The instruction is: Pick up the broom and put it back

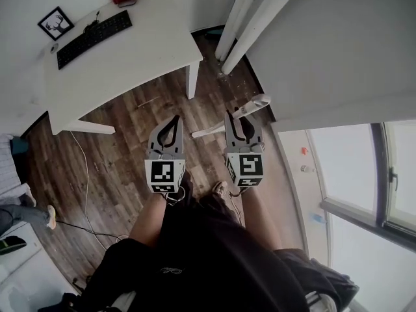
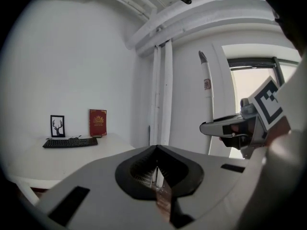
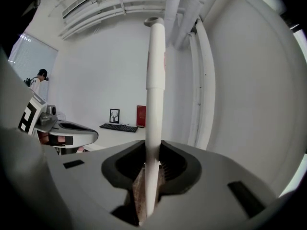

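Our right gripper (image 3: 152, 152) clamps the broom handle (image 3: 154, 95), which stands roughly upright; only that gripper's own view shows the grip. Our left gripper (image 2: 156, 152) is pinched together, empty. Farther off, the head view alone shows open wooden floor (image 1: 130, 132) between the desk (image 1: 162, 51) edge and the wall pipes (image 1: 250, 18).

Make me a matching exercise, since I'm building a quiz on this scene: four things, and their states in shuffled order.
Things:
1. right tool
2. left tool
3. flat black keyboard
4. red rectangular book

States:
A. standing upright
B. lying flat on the white desk
C. shut, nothing between its jaws
D. clamped on the white round broom handle

Pairs: 1-D, 2-C, 3-B, 4-A.
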